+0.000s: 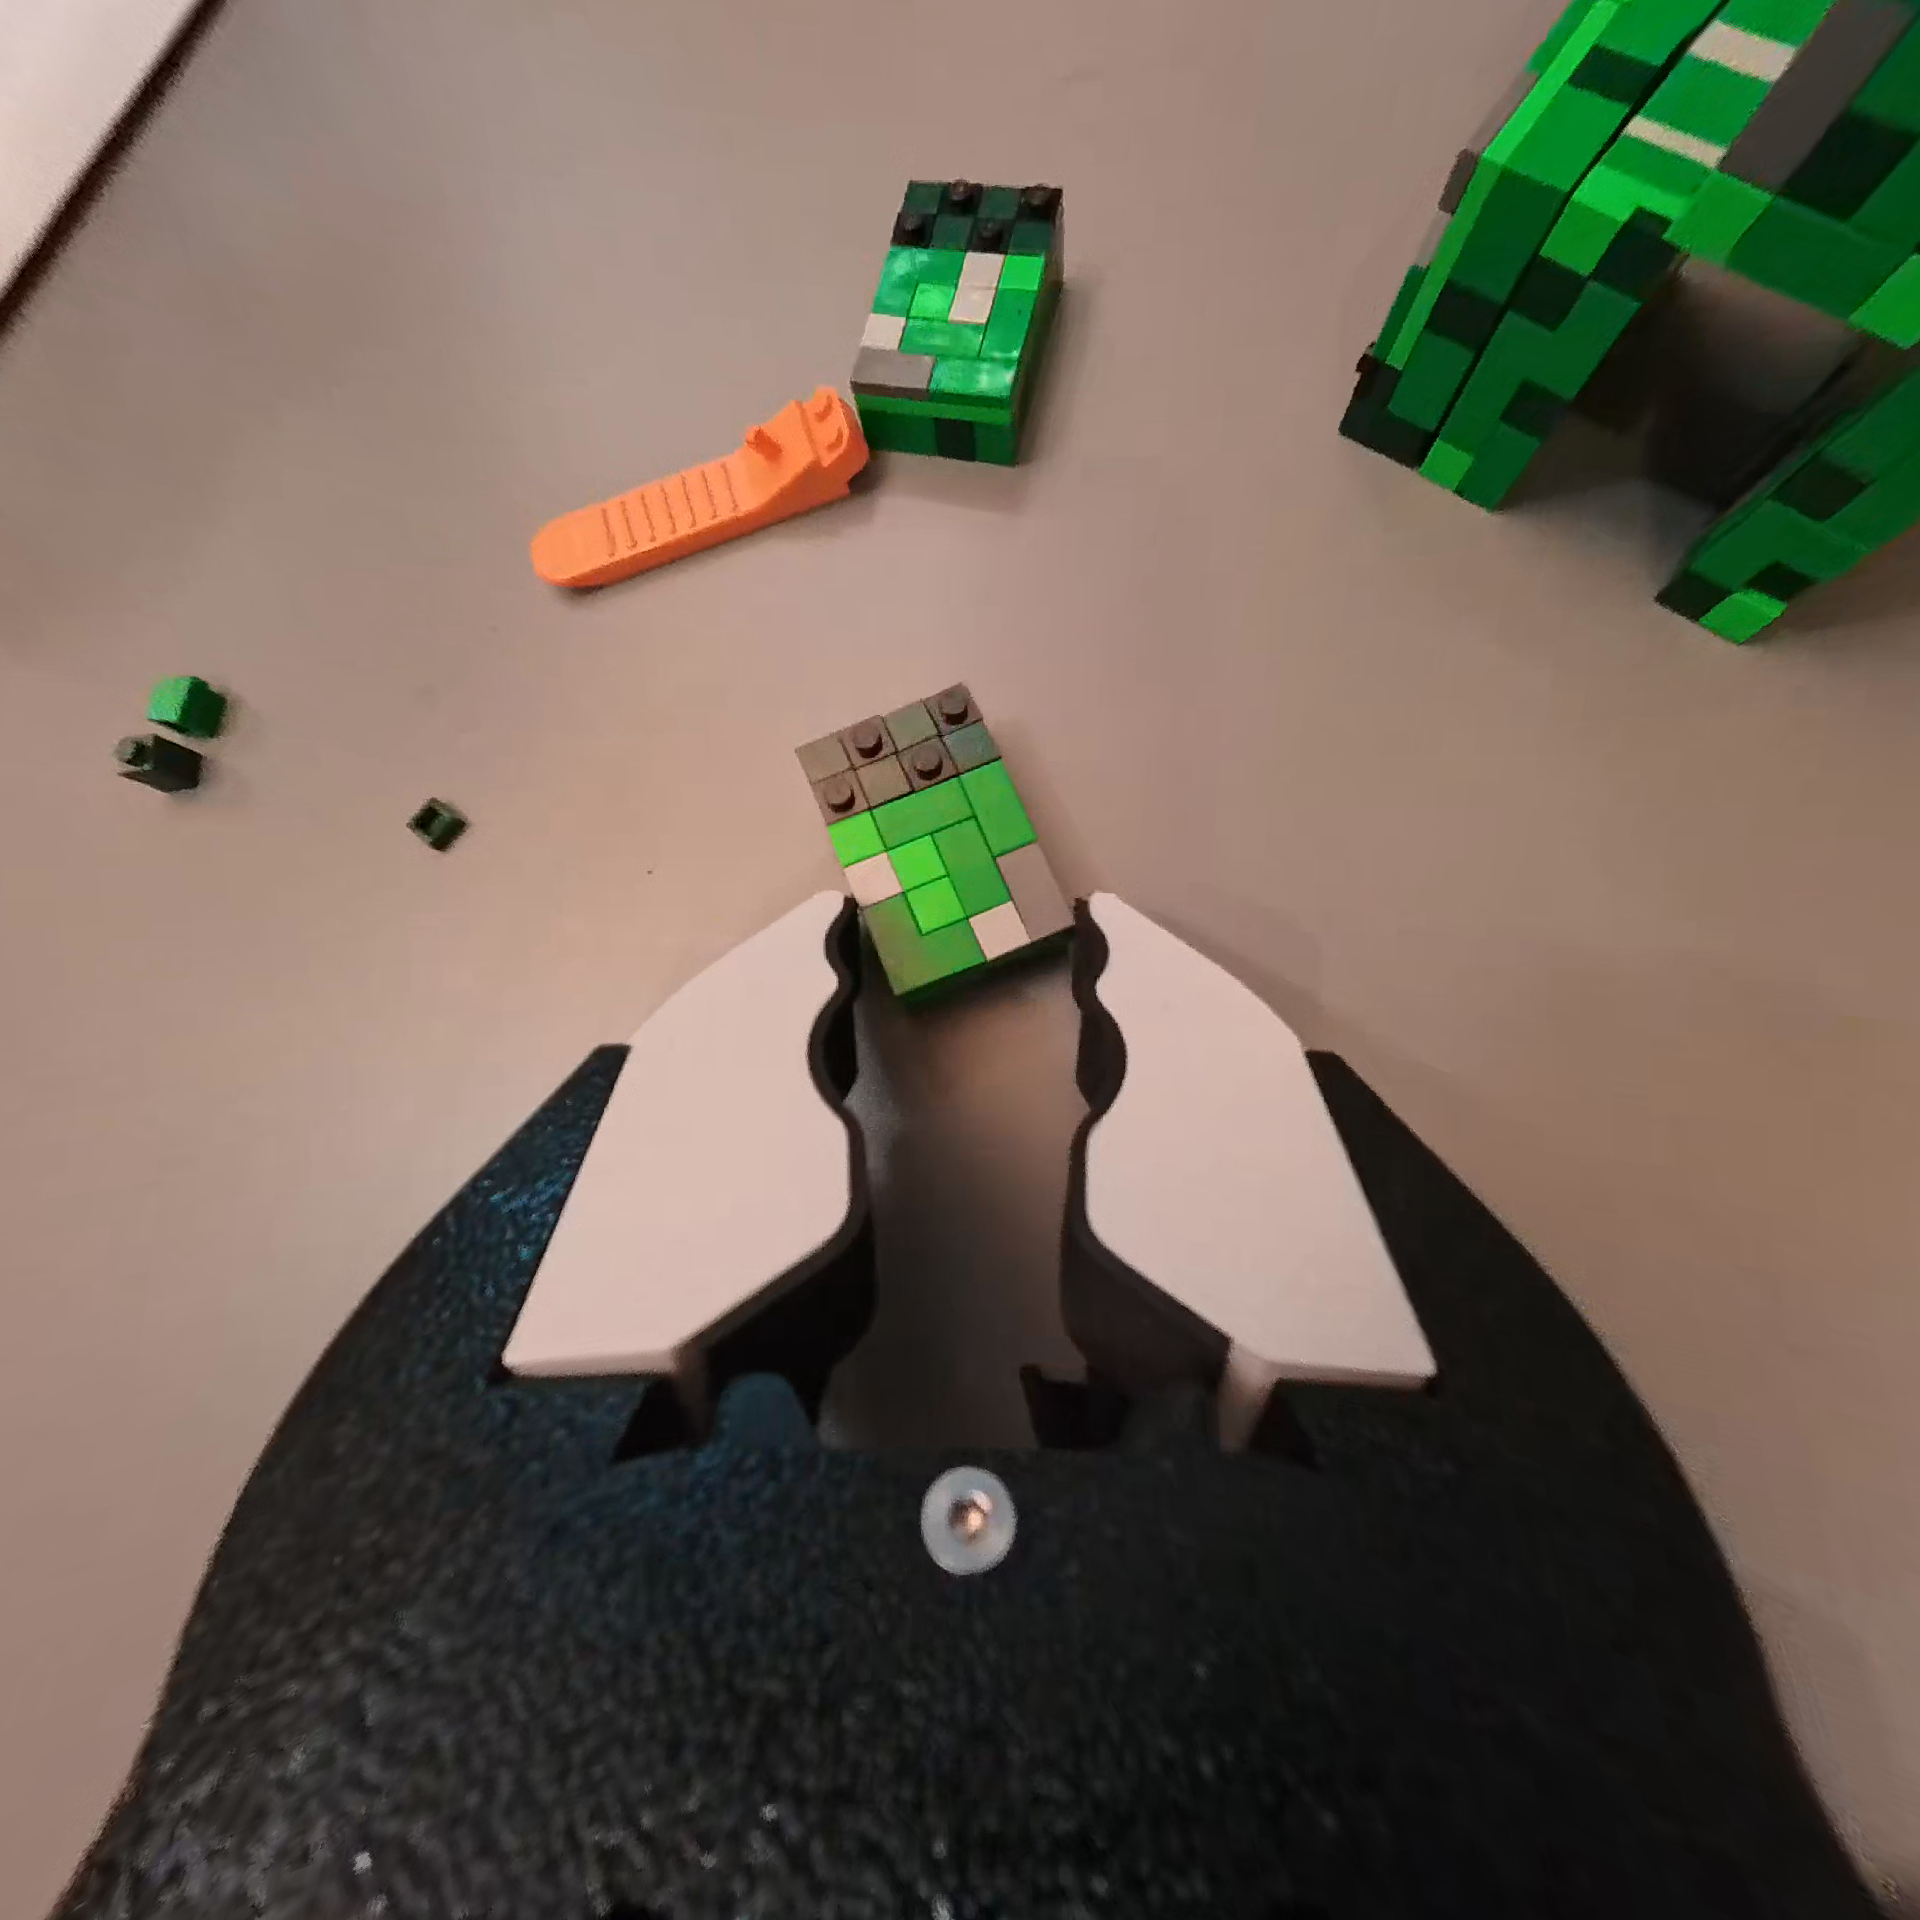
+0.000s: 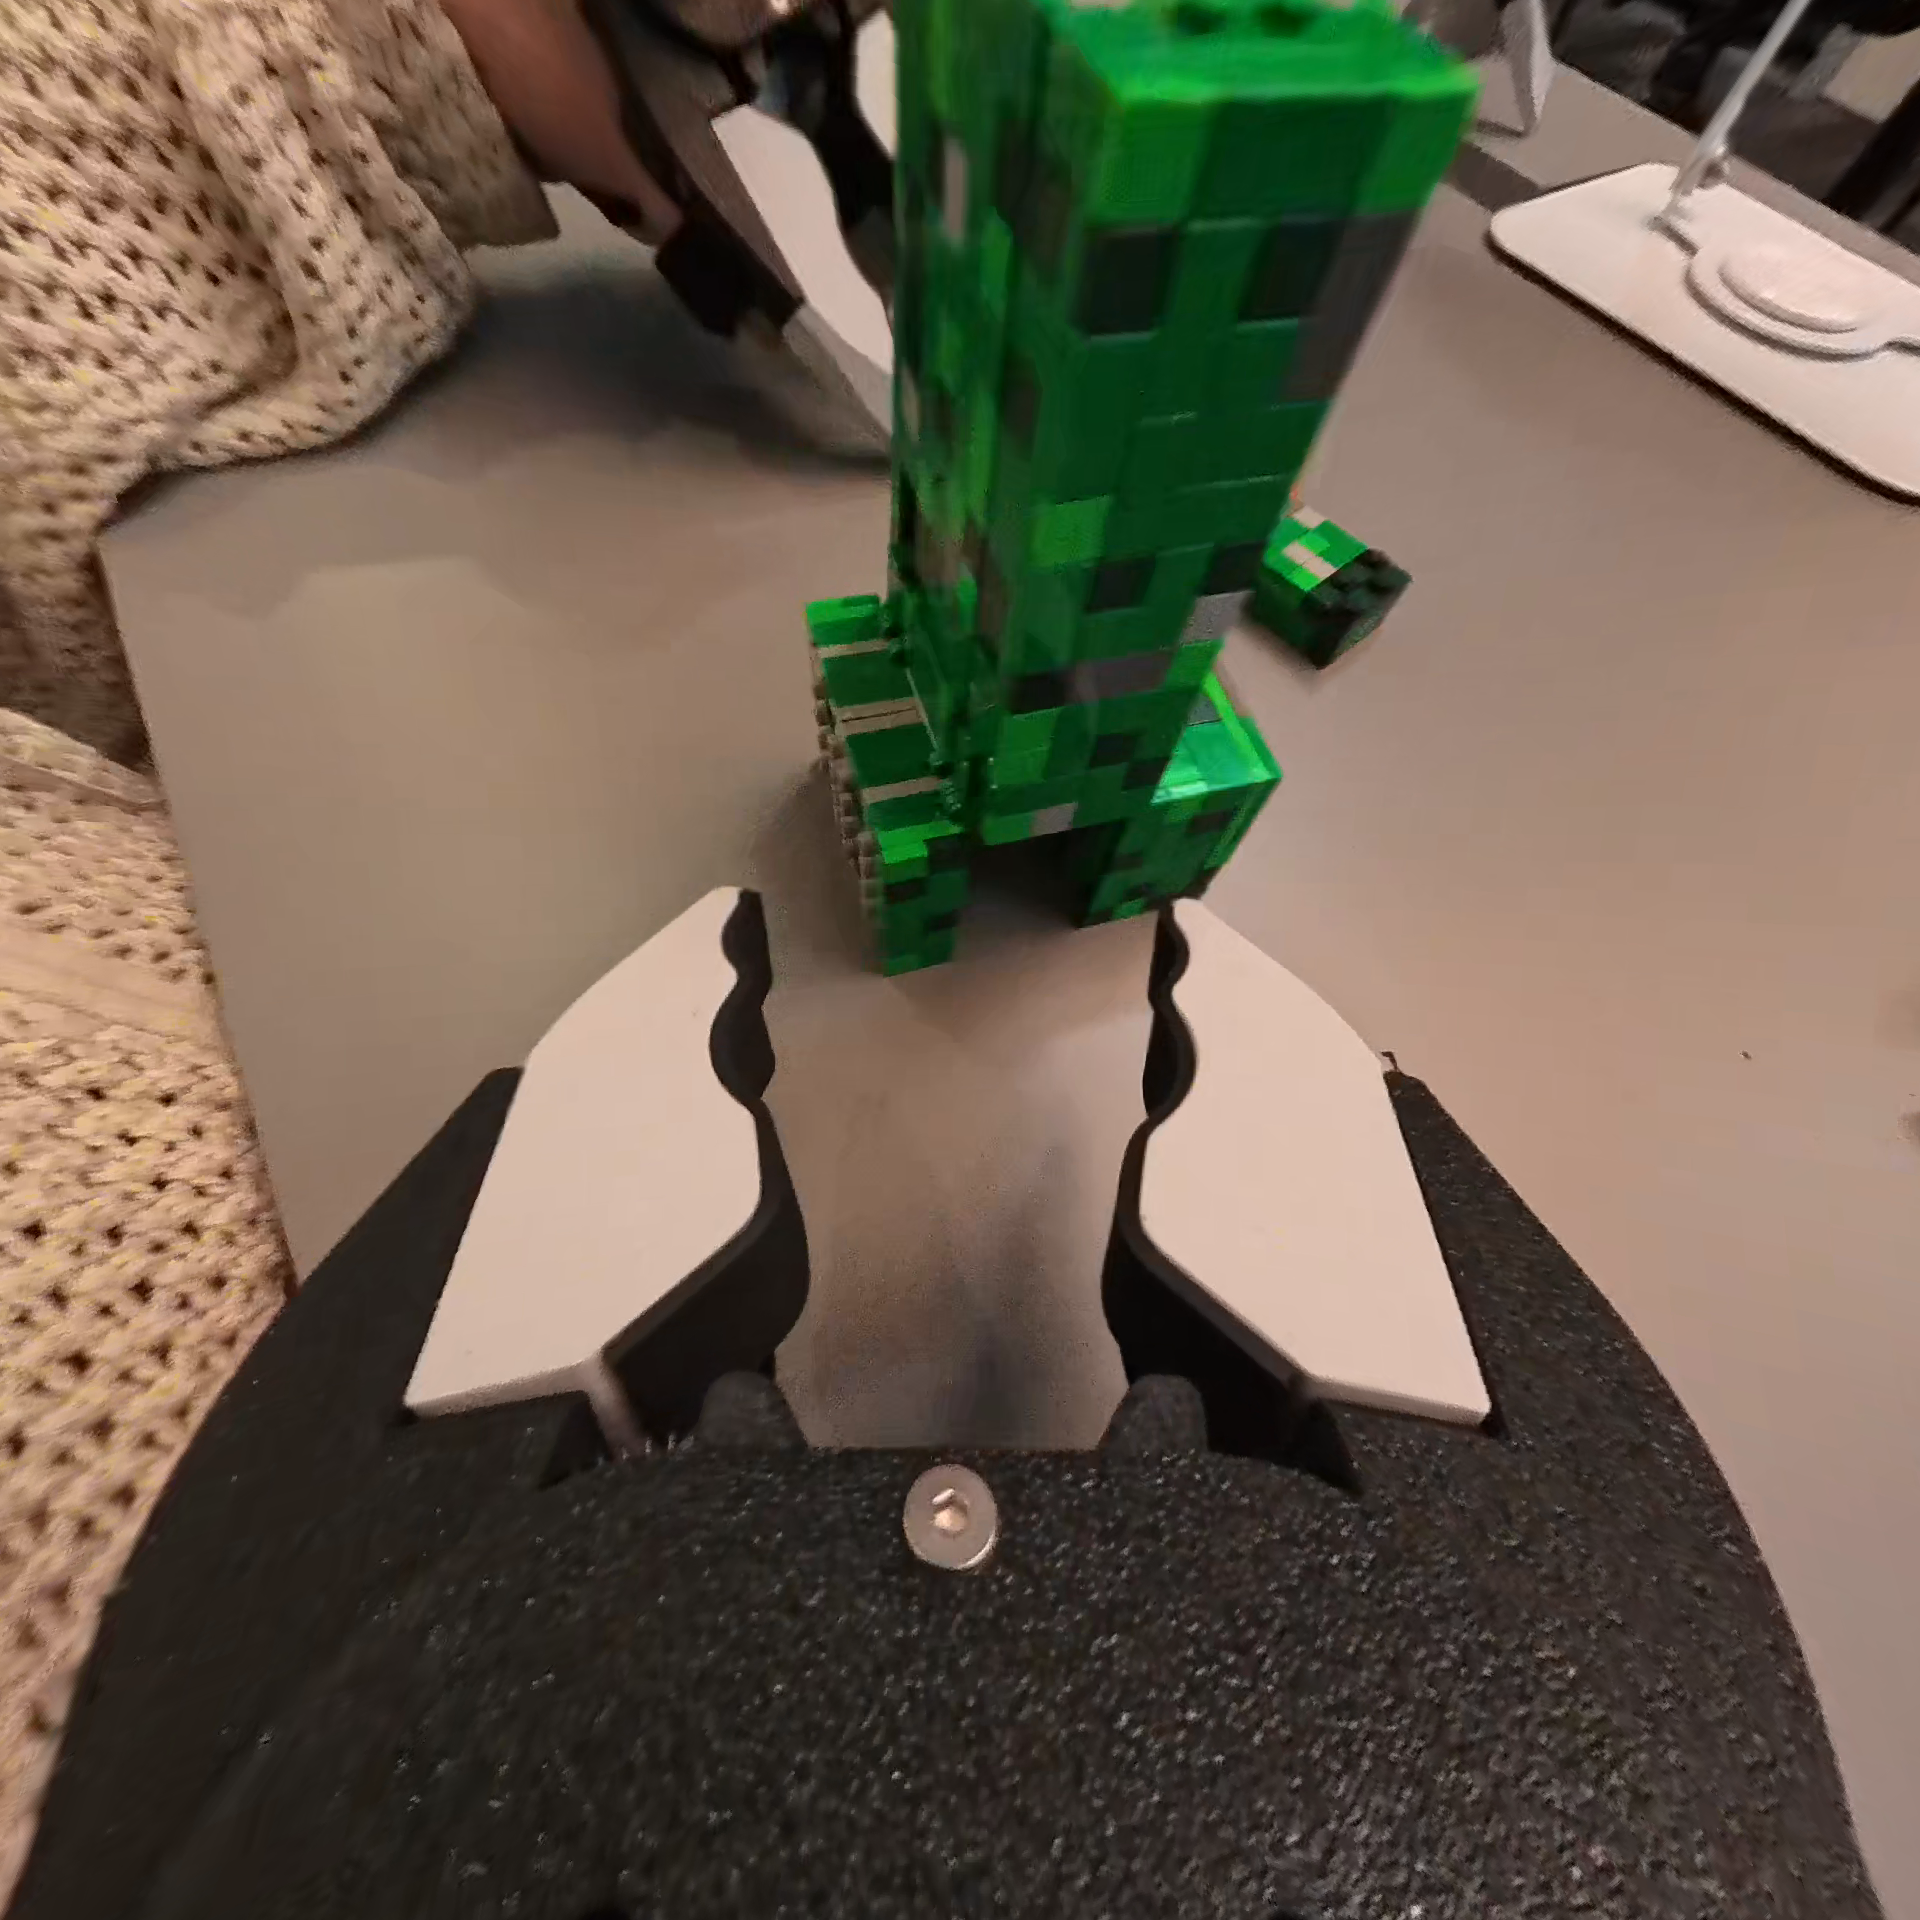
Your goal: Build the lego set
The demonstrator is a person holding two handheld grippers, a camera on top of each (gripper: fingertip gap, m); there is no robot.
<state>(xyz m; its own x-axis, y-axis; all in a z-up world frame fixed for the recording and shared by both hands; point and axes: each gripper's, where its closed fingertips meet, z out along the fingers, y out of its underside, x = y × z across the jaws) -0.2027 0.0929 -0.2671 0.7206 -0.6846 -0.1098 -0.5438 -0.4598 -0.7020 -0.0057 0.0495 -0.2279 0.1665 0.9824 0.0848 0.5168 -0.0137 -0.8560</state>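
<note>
The left gripper [image 1: 966,914] hangs with its jaws spread on either side of the near end of a small green brick block [image 1: 935,847] lying flat on the grey table [image 1: 1351,883]. The fingertips sit just beside the block's two long edges, and I cannot tell whether either one touches it. The right gripper [image 2: 961,914] is likewise spread wide and empty, its tips just short of the feet of the tall green lego figure [image 2: 1091,468], which stands upright (blurred in this view).

Farther out in the left wrist view, a second brick block [image 1: 961,322] lies touching the head of an orange brick separator [image 1: 707,494], and three loose small green pieces [image 1: 187,707] sit well apart to the left.

The risk, as I judge it, is an off-centre squeeze: the block lies slightly askew to the jaws, so closing could twist it or skid it across the smooth table. A careless right-hand reach could topple the figure.
</note>
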